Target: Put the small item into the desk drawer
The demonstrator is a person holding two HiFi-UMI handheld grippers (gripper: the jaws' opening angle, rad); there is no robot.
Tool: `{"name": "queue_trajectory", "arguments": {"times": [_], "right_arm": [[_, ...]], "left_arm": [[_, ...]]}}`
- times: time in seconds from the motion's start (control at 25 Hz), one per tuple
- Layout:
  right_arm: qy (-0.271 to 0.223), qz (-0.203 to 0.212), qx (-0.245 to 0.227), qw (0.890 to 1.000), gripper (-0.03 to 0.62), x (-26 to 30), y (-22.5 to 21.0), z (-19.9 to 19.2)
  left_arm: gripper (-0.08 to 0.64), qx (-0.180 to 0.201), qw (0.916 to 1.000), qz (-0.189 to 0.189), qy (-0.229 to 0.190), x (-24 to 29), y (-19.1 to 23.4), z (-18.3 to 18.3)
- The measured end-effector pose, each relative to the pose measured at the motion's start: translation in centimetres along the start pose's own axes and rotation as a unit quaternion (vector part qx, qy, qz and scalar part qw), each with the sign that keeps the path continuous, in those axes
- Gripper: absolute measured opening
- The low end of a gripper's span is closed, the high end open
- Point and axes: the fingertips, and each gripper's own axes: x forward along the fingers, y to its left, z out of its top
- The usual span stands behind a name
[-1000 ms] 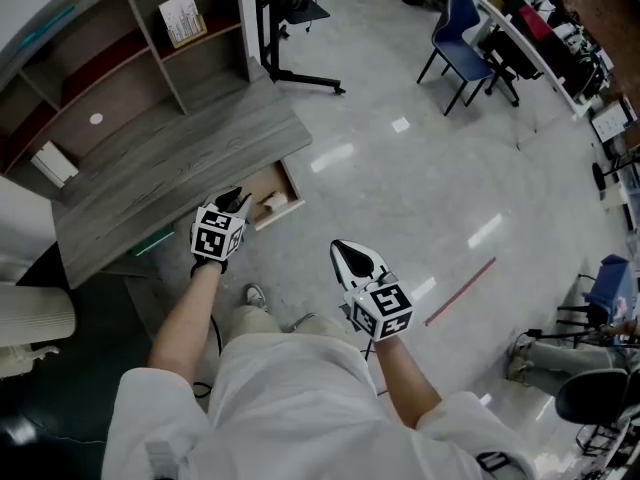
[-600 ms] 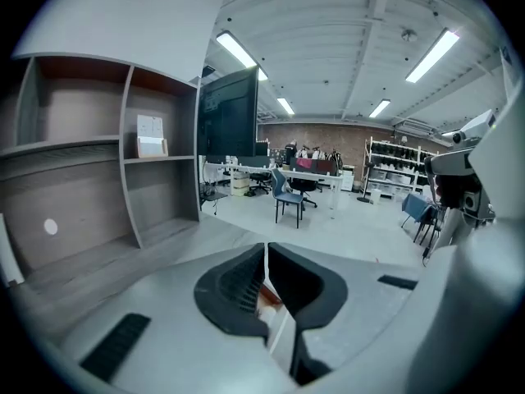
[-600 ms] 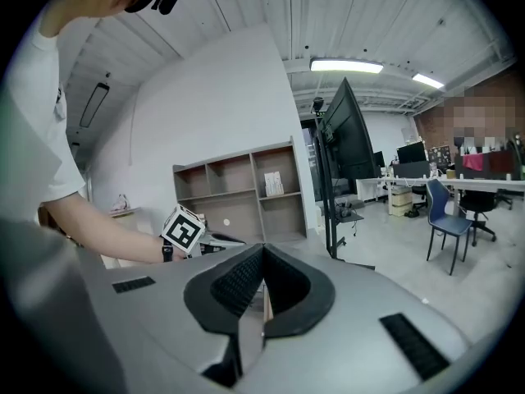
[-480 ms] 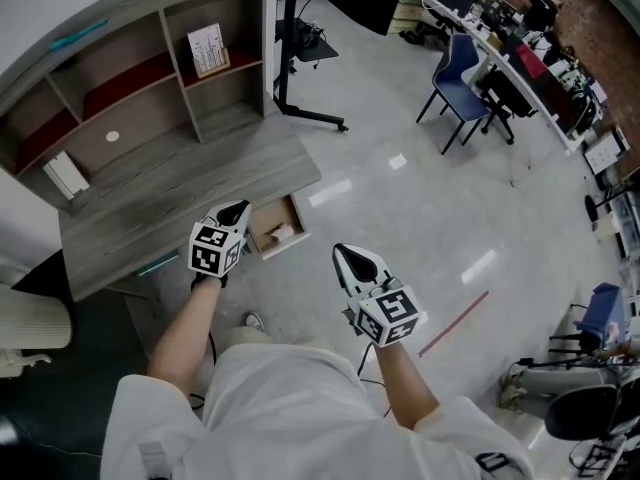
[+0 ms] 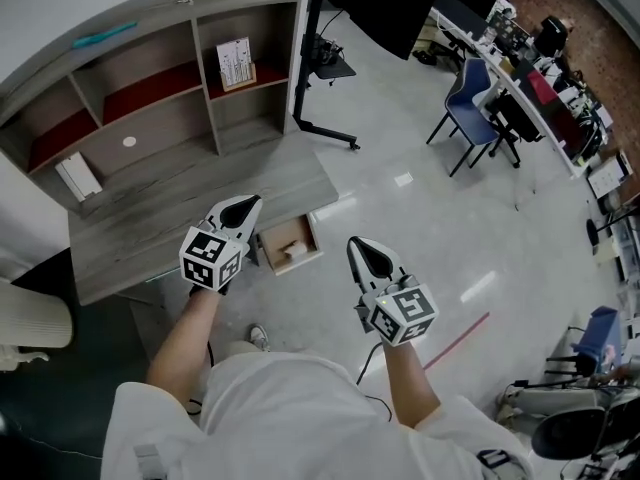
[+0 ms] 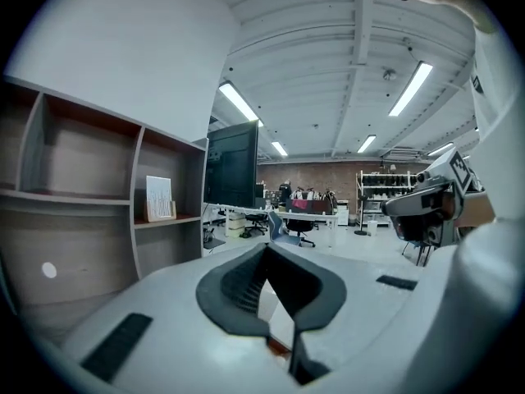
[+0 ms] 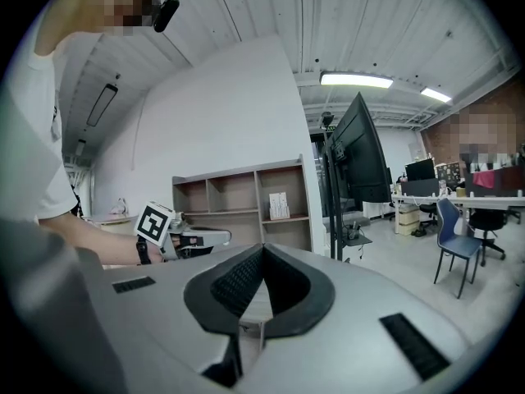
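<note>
The grey desk (image 5: 150,238) has its small drawer (image 5: 298,266) pulled open at the front right. A small pale item (image 5: 293,251) lies inside the drawer. My left gripper (image 5: 250,206) hovers over the desk's front edge just left of the drawer; its jaws are shut with nothing between them (image 6: 265,249). My right gripper (image 5: 361,247) hangs over the floor to the right of the drawer, also shut and empty (image 7: 262,249). In the right gripper view the left gripper (image 7: 184,240) shows in front of the shelves.
A hutch (image 5: 160,78) with open shelves stands at the back of the desk, holding a booklet (image 5: 236,63) and a white box (image 5: 78,176). A black monitor stand (image 5: 325,118) rises to the right. Blue chairs (image 5: 478,96) and worktables stand farther off.
The left gripper's jaws have closed, and it has drawn back from the drawer, empty. The pale item stays in the drawer. The right gripper has barely moved.
</note>
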Motion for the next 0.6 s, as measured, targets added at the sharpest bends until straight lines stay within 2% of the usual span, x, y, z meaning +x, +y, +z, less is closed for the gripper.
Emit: {"name": "queue_trajectory", "arguments": {"times": [0.2, 0.48, 0.6], "right_arm": [[-0.014, 0.002, -0.010, 1.000, -0.003, 1.8, 0.4, 2.0], [-0.035, -0.003, -0.021, 0.999, -0.003, 3.3, 0.1, 4.9], [-0.042, -0.018, -0.020, 0.999, -0.003, 3.1, -1.1, 5.7]], "left_arm": [[0.006, -0.009, 0.9992, -0.019, -0.035, -1.8, 1.2, 2.5], [0.008, -0.002, 0.9936, 0.032, -0.108, -6.2, 4.6, 6.1], [0.006, 0.000, 0.9912, 0.050, -0.123, -7.7, 5.8, 6.7]]}}
